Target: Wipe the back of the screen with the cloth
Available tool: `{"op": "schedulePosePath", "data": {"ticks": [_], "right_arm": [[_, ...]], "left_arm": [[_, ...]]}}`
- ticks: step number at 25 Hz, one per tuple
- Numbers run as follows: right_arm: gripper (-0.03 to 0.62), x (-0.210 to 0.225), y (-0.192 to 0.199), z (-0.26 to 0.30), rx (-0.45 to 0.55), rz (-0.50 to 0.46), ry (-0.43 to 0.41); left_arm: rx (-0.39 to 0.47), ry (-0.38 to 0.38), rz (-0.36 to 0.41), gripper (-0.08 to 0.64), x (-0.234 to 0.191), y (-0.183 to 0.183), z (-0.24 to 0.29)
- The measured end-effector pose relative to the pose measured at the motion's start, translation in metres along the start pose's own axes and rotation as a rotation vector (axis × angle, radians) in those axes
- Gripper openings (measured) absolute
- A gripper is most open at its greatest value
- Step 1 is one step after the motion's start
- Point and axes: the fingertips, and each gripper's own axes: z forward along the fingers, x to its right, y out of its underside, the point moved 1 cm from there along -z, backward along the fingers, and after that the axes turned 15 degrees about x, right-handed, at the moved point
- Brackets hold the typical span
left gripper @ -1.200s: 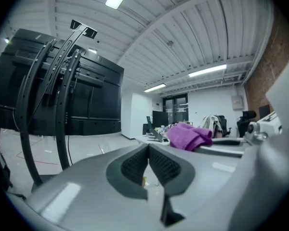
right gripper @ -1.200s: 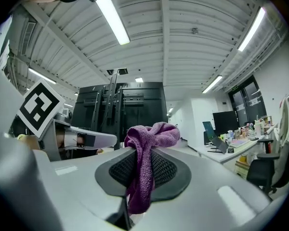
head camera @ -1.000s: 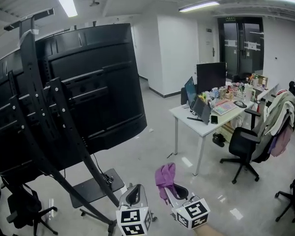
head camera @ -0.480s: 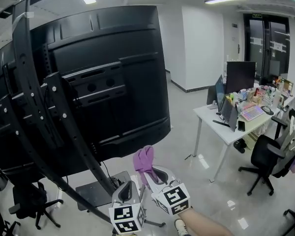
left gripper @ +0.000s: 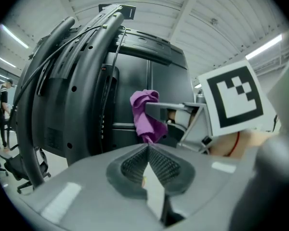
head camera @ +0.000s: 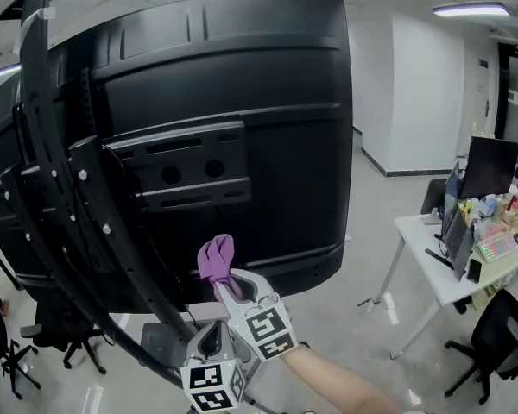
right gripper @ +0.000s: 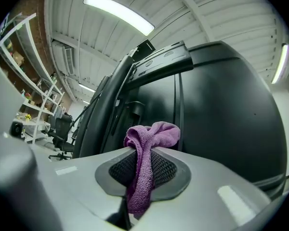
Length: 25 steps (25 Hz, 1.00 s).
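Bunching above the tips of the right tongs (head camera: 224,281), the purple cloth (head camera: 216,259) was clamped between their two jaws. In the right gripper view a loose fold spilled over the jaw tips and a strand ran down the seam between the ribbed pads. The wad was raised in front of the lower part of the screen (head camera: 259,102), whose black back panel filled most of the head view. Whether the fabric touched the panel could not be told from any view.

Just below and to the left of the right tongs, the left tongs (head camera: 209,341) pointed up toward the same panel. Their jaws were pressed together with nothing between them, and their own view looked past the closed tips at the cloth and at the marker cube of the other tool. A bare forearm (head camera: 345,388) ran from the right tongs to the bottom edge of the head view.

Black mount arms (head camera: 69,197), dotted with screw holes, curved over the left side of the screen's back. Beyond the screen's right edge stood a white counter (head camera: 445,276) with a dark monitor (head camera: 490,166) and small colourful items on it. A black office chair (head camera: 499,328) stood in front of the counter, and a ceiling light (head camera: 470,10) glowed overhead.
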Motion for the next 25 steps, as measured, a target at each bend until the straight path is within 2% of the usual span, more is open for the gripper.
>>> {"op": "schedulePosePath", "data": {"ticks": [5, 8, 16, 20, 25], "right_arm": [[0.052, 0.013, 0.008, 0.017, -0.010, 0.004, -0.072], [0.054, 0.043, 0.014, -0.004, -0.028, 0.009, -0.059], [0.054, 0.187, 0.012, -0.090, -0.059, -0.030, 0.194], [0.054, 0.229, 0.010, -0.119, -0.069, -0.058, 0.276], [0.054, 0.255, 0.011, -0.139, -0.083, -0.070, 0.339]], "left_arm": [[0.009, -0.045, 0.008, 0.008, 0.002, -0.001, 0.030], [0.018, -0.027, 0.006, 0.008, 0.016, -0.002, 0.050], [0.018, 0.099, 0.012, 0.008, 0.079, 0.002, 0.099], [0.022, 0.138, 0.019, 0.008, 0.101, 0.001, 0.111], [0.027, 0.161, 0.023, 0.008, 0.113, -0.002, 0.116]]}}
